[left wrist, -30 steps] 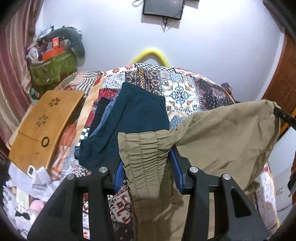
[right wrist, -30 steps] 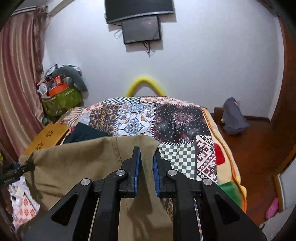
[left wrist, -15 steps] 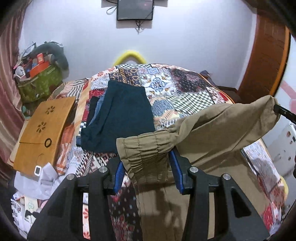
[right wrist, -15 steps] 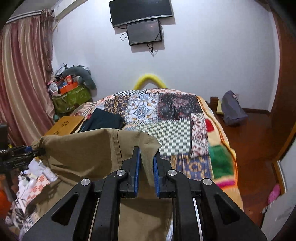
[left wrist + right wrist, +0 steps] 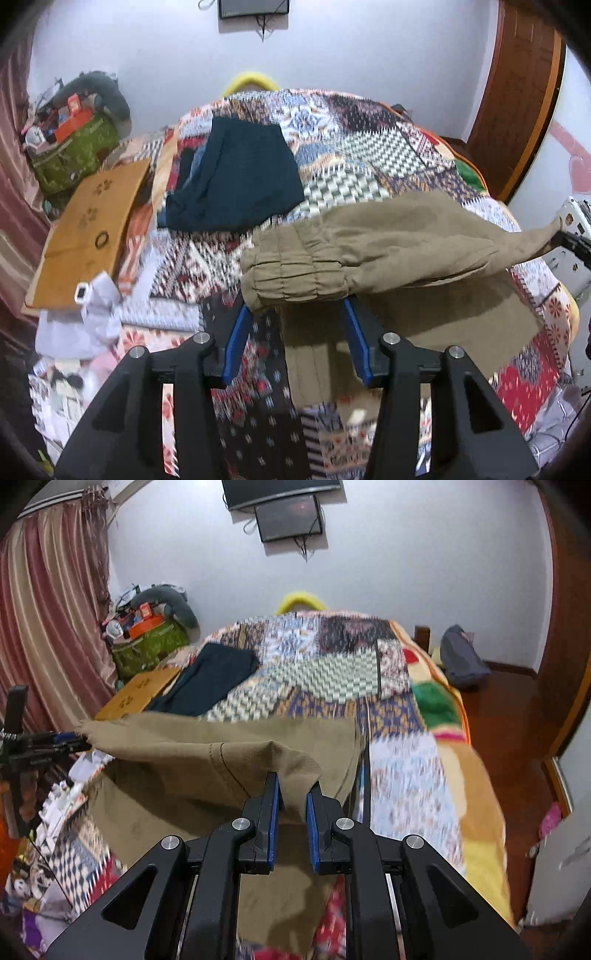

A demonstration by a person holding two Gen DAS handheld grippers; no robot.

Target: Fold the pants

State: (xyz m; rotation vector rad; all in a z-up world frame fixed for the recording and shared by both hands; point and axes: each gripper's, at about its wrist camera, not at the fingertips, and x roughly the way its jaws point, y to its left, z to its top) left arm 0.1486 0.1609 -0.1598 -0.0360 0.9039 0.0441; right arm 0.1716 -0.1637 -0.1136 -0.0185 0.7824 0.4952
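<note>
- Left tool point(image 5: 295, 314) grips the gathered waistband of the pants point(image 5: 388, 243); right tool point(image 5: 293, 794) pinches the opposite corner; pants hang stretched above the bed point(image 5: 406, 738).
- Risk, judged: bulky elastic may slip out; hanging legs may land bunched.

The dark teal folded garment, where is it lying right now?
In the left wrist view, the dark teal folded garment lies on the patchwork bedspread, on the bed's left side, beside the wooden lap desk and beyond the khaki pants.
</note>
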